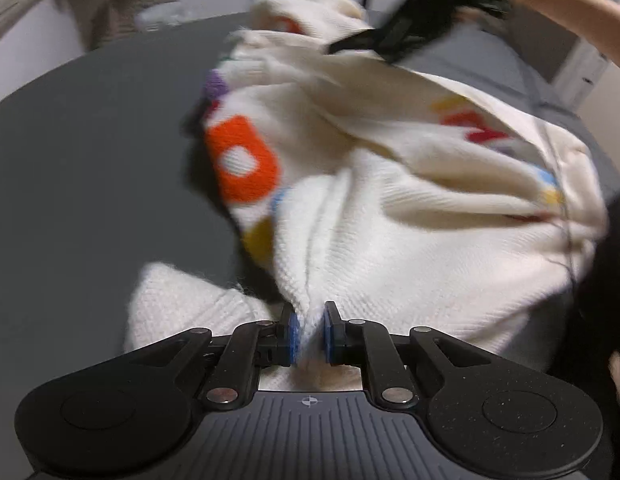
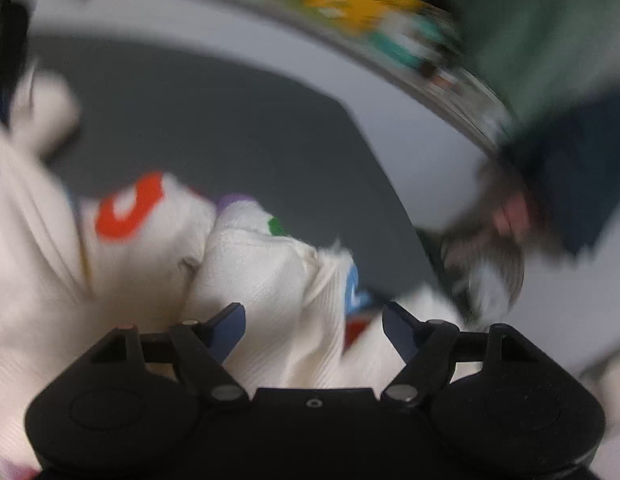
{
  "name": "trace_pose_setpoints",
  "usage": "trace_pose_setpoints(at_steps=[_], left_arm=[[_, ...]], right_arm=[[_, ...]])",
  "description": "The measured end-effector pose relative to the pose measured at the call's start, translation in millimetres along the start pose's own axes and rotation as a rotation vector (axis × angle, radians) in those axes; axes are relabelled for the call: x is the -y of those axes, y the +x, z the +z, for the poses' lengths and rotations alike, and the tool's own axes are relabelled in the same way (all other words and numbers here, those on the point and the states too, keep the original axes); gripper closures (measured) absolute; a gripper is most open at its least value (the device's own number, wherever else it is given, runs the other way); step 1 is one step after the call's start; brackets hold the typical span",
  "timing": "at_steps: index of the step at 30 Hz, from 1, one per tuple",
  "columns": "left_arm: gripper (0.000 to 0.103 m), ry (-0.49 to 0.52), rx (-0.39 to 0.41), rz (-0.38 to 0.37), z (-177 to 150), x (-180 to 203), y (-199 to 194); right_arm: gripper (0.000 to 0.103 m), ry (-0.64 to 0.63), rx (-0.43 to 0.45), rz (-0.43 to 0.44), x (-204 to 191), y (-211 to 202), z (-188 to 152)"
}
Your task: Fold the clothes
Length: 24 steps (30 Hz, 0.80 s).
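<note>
Two grippers: left gripper pinches sweater; right gripper seemingly open.

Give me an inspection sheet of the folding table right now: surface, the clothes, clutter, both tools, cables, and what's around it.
Surface: dark grey table, bare where the garment leaves it uncovered.
Job's things: cream knit sweater with coloured shapes, bunched and partly lifted, not folded.
Clutter: nothing seen on the table.
Grippers: left tool shut on a sweater fold; right tool open, jaws apart over the fabric, pads not pressing it.
Cables: nothing seen.
Surroundings: blurred brownish heap beyond the far edge; a bare forearm at upper right; colourful blurred items behind the table, too smeared to name.
</note>
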<state>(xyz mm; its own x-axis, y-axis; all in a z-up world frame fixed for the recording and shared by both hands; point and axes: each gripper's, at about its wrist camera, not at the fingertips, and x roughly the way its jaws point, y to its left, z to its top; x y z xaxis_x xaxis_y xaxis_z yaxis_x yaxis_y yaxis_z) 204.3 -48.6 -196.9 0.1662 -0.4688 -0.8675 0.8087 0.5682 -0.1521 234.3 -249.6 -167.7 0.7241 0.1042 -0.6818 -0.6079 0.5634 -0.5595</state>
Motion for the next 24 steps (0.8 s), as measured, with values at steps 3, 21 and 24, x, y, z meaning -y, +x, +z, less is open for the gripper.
trace_pose_setpoints(at_steps=[3,21,24], left_arm=[[0.069,0.011,0.046,0.001,8,-5,-7],[0.063,0.304,0.018,0.034,76,36,85],[0.079,0.275,-0.017,-0.041,72,29,92]], right_arm=[[0.036,-0.237,-0.033,0.022,-12,16,13],[0.047,-0.647,-0.117,0.094,-51,68,47],[0.047,-0.655,-0.125,0.094,-49,67,44]])
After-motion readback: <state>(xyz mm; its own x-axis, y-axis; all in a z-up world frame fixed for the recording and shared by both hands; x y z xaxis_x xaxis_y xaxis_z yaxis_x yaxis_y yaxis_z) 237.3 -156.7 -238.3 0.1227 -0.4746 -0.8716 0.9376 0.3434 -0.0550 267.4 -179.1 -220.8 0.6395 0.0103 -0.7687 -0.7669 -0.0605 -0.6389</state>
